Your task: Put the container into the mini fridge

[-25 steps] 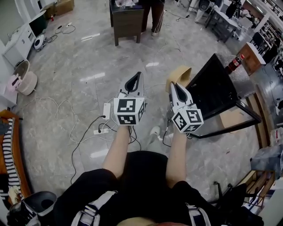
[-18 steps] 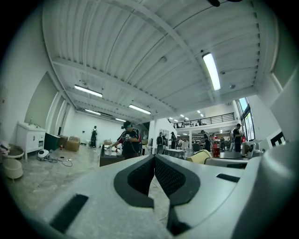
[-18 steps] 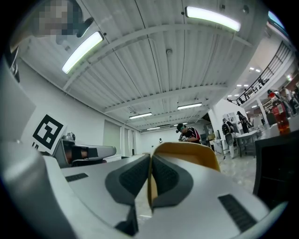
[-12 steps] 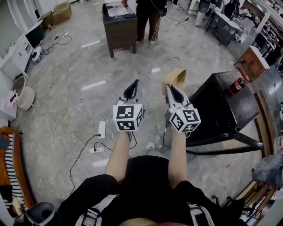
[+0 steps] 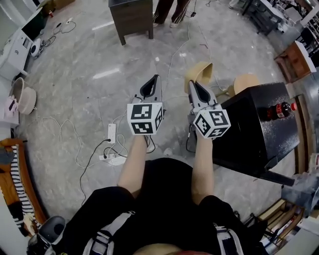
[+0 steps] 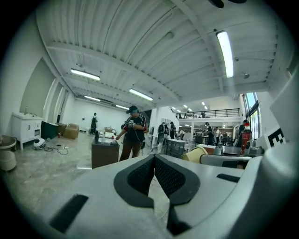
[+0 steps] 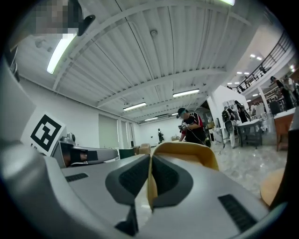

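Note:
My right gripper (image 5: pixel 192 84) is shut on the rim of a tan, bowl-like container (image 5: pixel 199 72), held out in front of me above the floor. In the right gripper view the container's thin wall (image 7: pixel 187 151) sits pinched between the pads of that gripper (image 7: pixel 150 158). The black mini fridge (image 5: pixel 254 124) stands just right of this gripper, seen from above, its door side hidden. My left gripper (image 5: pixel 156 77) hangs beside the right one, shut and with nothing in it; in the left gripper view the left gripper (image 6: pixel 154 157) shows its tips touching.
A cola bottle (image 5: pixel 279 109) lies on the fridge top. A second tan round object (image 5: pixel 246 82) sits behind the fridge. A power strip (image 5: pixel 110 133) and cables lie on the marble floor at left. A dark cabinet (image 5: pixel 130 15) and a standing person (image 6: pixel 133 135) are ahead.
The head view has swung toward the fridge, whose top with the bottle now lies close beside my right gripper. Both grippers keep their pose and the container stays held.

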### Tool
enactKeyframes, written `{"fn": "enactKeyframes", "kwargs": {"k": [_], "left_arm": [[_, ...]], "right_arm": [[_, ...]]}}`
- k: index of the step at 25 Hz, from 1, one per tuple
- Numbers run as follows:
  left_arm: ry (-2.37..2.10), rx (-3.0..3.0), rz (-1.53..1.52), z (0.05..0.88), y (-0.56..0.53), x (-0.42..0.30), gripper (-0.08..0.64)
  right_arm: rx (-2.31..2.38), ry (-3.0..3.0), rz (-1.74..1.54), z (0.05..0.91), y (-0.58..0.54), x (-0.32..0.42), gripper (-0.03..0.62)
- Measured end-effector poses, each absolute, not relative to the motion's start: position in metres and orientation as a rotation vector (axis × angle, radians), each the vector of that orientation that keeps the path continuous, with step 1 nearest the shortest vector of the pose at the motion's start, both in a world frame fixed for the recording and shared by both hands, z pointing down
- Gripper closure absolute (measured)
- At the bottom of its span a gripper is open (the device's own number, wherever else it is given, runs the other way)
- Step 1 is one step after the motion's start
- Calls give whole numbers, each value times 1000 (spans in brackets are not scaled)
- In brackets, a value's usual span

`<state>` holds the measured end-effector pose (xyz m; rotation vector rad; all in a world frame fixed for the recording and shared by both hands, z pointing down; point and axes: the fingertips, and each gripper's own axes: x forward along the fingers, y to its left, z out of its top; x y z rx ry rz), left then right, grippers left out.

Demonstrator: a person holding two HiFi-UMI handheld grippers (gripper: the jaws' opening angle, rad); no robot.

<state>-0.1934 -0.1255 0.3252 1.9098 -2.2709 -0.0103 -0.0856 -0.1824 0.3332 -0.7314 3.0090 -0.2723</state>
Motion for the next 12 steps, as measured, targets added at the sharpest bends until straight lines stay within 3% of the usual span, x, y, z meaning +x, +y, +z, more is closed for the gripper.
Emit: {"fn": "enactKeyframes", "kwargs": {"k": [12], "left_arm": [[-1943,1847,250,476,-185,-162,555]], "right_arm": [[-970,3122,-630,485,-205,-60,571]]}}
